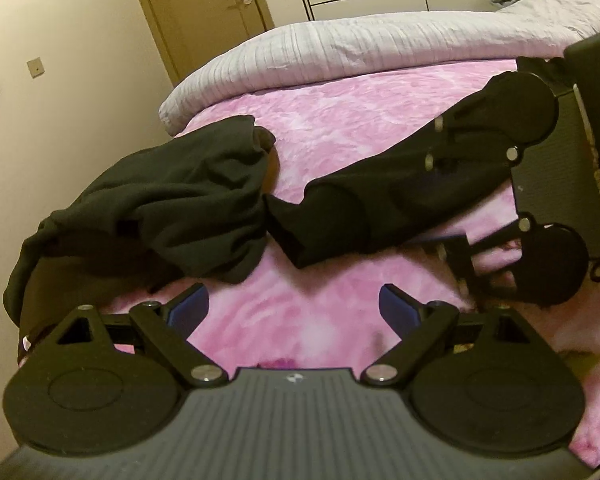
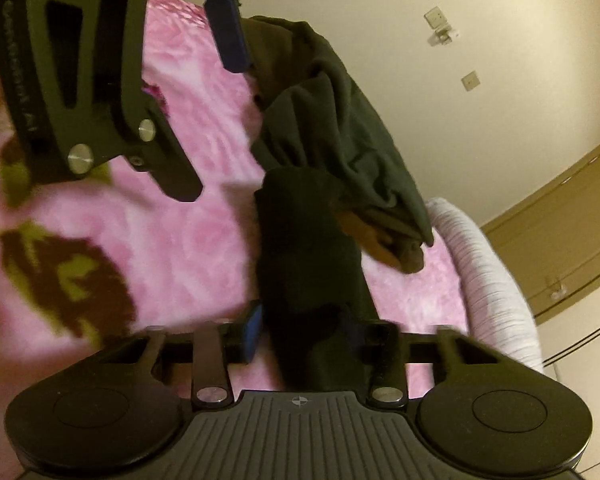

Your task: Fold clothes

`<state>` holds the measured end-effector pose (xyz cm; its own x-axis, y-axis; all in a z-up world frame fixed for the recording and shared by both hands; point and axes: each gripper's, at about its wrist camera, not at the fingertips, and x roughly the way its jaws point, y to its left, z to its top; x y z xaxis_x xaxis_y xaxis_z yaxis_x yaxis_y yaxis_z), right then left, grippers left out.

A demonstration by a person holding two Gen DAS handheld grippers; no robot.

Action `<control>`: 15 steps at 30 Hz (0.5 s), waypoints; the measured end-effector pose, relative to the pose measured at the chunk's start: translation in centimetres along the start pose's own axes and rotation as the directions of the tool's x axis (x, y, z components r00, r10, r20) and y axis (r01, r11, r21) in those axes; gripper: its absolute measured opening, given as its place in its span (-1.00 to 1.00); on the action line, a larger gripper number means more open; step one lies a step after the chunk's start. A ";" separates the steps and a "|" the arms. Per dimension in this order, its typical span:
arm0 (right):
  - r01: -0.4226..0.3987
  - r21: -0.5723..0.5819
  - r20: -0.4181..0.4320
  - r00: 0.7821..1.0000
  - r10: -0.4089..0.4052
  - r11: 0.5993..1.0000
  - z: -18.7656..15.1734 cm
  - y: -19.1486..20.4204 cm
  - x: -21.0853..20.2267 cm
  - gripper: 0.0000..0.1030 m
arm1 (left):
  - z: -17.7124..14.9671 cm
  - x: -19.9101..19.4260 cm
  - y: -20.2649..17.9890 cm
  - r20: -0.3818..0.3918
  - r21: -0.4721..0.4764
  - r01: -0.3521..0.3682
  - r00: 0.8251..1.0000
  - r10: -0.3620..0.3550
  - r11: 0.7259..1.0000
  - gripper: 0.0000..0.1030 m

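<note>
Item: dark garment [image 1: 160, 208], soft, limp, light, likely to sag and bunch, heaped on the pink bedspread [image 1: 340, 120] ahead of the wide-open, empty left gripper [image 1: 294, 312]; its sleeve end is pinched in the closed right gripper [image 2: 300, 340], with cuffs and hems the surest holds.

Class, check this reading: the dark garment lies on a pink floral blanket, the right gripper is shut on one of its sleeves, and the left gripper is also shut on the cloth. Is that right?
One part is wrong. The left gripper is open, with only the pink floral blanket between its fingers, as the left wrist view shows. The right gripper is indeed shut on a sleeve of the dark garment.
</note>
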<state>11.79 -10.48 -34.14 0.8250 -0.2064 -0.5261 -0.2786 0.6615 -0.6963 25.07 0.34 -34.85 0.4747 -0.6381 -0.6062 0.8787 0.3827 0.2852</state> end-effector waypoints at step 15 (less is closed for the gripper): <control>0.173 0.926 0.031 0.852 -0.522 0.337 -19.1 -30.9 -17.9 -0.96 | 7.5 -2.0 -9.9 0.133 0.125 0.102 0.984 -0.119 0.987 0.75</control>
<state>-3.73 -40.98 -12.51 0.8638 -0.4990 -0.0699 0.5038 0.8545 0.1264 15.84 -7.16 -30.89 0.3691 -0.7625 -0.5314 0.9220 0.2286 0.3125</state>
